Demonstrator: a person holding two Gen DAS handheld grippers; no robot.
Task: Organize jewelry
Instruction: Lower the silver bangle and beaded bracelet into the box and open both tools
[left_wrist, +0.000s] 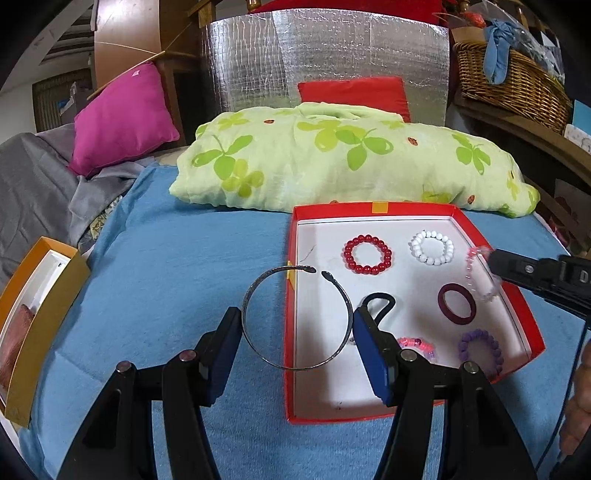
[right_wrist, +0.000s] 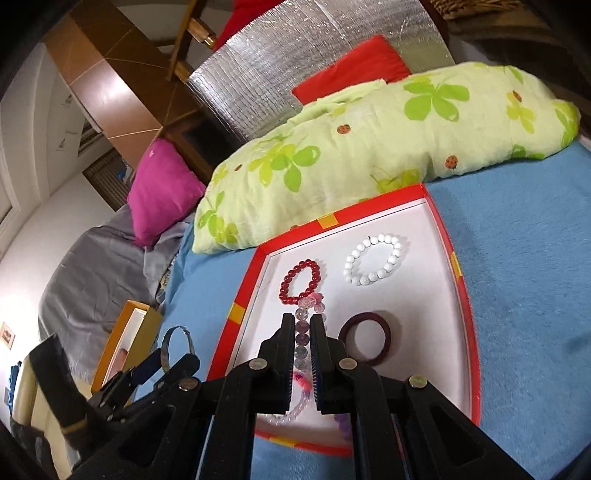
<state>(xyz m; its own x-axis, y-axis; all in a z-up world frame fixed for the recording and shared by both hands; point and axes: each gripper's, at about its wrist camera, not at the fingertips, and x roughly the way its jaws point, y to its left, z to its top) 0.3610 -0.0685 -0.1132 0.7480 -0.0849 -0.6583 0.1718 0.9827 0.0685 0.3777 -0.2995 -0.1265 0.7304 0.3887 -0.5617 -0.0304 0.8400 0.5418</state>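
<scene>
A red box lid with a white inside (left_wrist: 325, 387) (right_wrist: 436, 258) lies on the blue bedspread. It holds a red bead bracelet (left_wrist: 368, 254) (right_wrist: 301, 282), a white bead bracelet (left_wrist: 432, 247) (right_wrist: 373, 260), a maroon ring (left_wrist: 456, 303) (right_wrist: 365, 338), a black hair tie (left_wrist: 378, 303), a pink bracelet (left_wrist: 419, 345) and a purple one (left_wrist: 480, 349). My left gripper (left_wrist: 297, 325) is shut on a thin open silver bangle (left_wrist: 258, 291) and holds it over the lid's left edge. My right gripper (right_wrist: 303, 328) is shut on a clear pink bead bracelet (right_wrist: 303, 341) (left_wrist: 480, 275) above the lid.
A green clover-print pillow (left_wrist: 332, 158) lies just behind the lid. An orange box (left_wrist: 40, 317) (right_wrist: 125, 339) sits at the left on the bed. A magenta cushion (left_wrist: 122, 118), grey cloth and a wicker basket (left_wrist: 513, 81) stand further back.
</scene>
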